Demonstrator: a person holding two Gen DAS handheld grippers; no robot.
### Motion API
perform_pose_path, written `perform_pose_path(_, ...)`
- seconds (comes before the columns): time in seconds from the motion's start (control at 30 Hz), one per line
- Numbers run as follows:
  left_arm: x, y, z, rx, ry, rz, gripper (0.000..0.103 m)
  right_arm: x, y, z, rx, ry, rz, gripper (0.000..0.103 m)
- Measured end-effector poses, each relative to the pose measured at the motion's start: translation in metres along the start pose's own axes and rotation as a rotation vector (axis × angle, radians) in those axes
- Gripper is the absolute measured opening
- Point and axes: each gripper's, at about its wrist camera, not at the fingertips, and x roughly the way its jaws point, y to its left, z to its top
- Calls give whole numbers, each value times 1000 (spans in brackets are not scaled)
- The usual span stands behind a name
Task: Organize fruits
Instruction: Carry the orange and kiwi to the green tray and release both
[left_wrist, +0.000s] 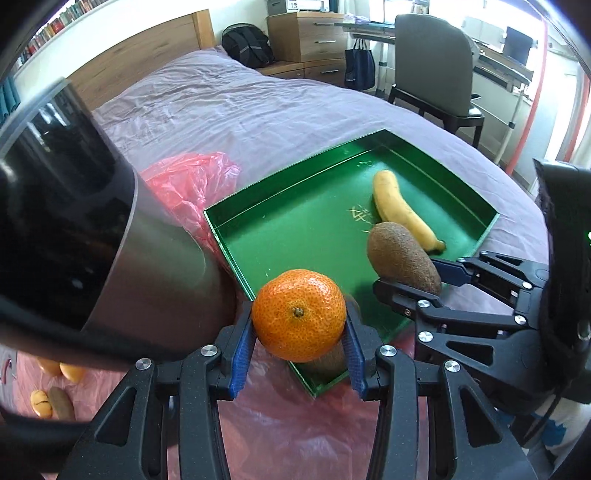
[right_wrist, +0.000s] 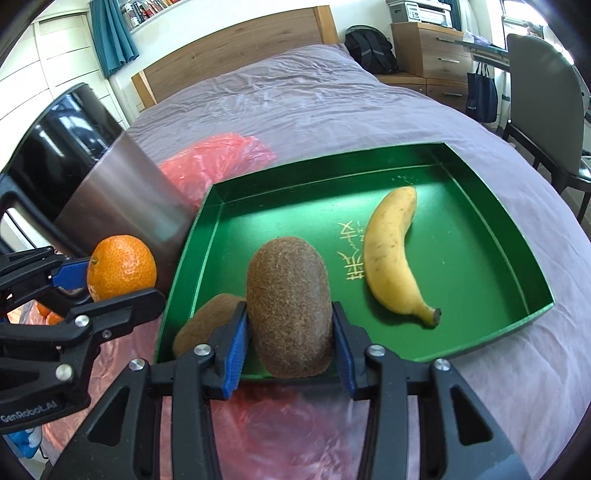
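My left gripper (left_wrist: 299, 332) is shut on an orange mandarin (left_wrist: 299, 315), held just above the near corner of the green tray (left_wrist: 295, 229). My right gripper (right_wrist: 290, 332) is shut on a brown kiwi (right_wrist: 290, 306) over the tray's (right_wrist: 480, 258) near edge. In the left wrist view this kiwi (left_wrist: 404, 254) and the right gripper (left_wrist: 406, 275) are at the right. A banana (right_wrist: 391, 254) lies in the tray, and a second kiwi (right_wrist: 205, 325) rests in its near left corner. The mandarin (right_wrist: 122, 267) and the left gripper (right_wrist: 83, 284) hang left of the tray.
The tray sits on a bed with a purple sheet (left_wrist: 240, 99). A steel bin with a black lid (right_wrist: 122, 206) stands left of it. Red plastic (right_wrist: 218, 158) lies behind and under the tray. Several more fruits (left_wrist: 55, 402) lie at the lower left. A chair (left_wrist: 436, 70) stands beyond the bed.
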Motion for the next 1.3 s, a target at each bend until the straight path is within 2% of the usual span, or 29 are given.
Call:
perform_pose_path(0.27, 46, 2, 7, -7, 44, 9, 39, 20, -6, -2, -39, 17, -40, 3)
perform_pose_path(0.5, 61, 0, 6, 3, 60, 16, 39, 25, -2, -6, -103, 26, -85, 4)
perform_pose_path(0.93, 53, -2, 3, -12, 57, 19, 41, 18, -2, -7, -100, 18, -102, 6)
perform_pose_path(1.3, 9, -6, -7, -21, 1, 22, 48, -12, 2, -10, -94, -6, -89, 6)
